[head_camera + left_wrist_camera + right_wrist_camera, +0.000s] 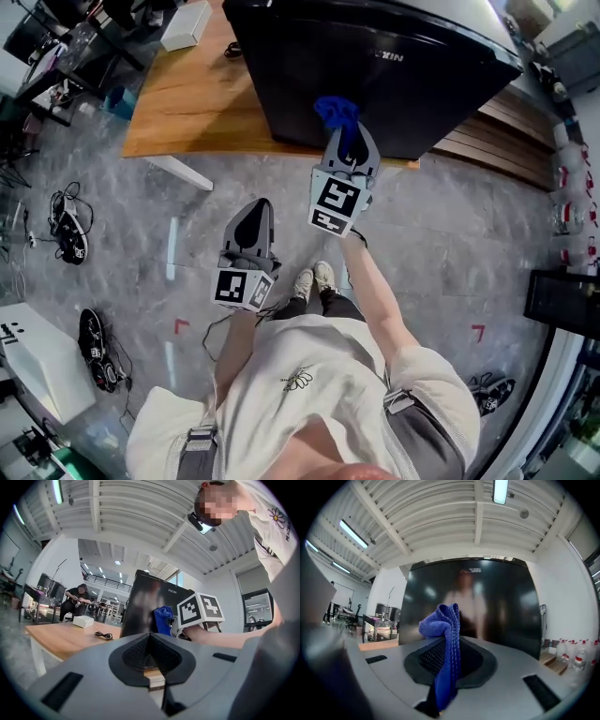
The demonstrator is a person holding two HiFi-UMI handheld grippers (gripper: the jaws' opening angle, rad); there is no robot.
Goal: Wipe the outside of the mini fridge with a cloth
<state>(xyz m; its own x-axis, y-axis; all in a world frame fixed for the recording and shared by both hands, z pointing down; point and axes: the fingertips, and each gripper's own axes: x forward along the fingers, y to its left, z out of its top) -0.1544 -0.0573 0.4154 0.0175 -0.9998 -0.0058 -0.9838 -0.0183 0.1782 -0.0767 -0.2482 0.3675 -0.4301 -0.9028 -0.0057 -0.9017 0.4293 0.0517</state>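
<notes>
— Right gripper [349, 148] first: what has it got?

— Your right gripper is clenched on the blue cloth [443, 620]. The cloth is pinched between the jaws, bunches up past their tips and hangs down their middle line. You're holding it up at the dark front of the mini fridge [375, 84], low on that face and toward its left side. Whether the cloth actually touches the door, I cannot tell.

— And where does the fridge stand?

— On the wooden tabletop [187, 103], right at its near edge and toward its right end. A white box [185, 23] and a black cable [232, 49] lie further back on the tabletop, left of the fridge and well apart from your cloth.

— What about the other one?

— Your left gripper [253, 214] is pressed closed with nothing between the jaws. You hold it low over the grey floor [441, 253], short of the tabletop's near edge, below and left of the right one.
</notes>
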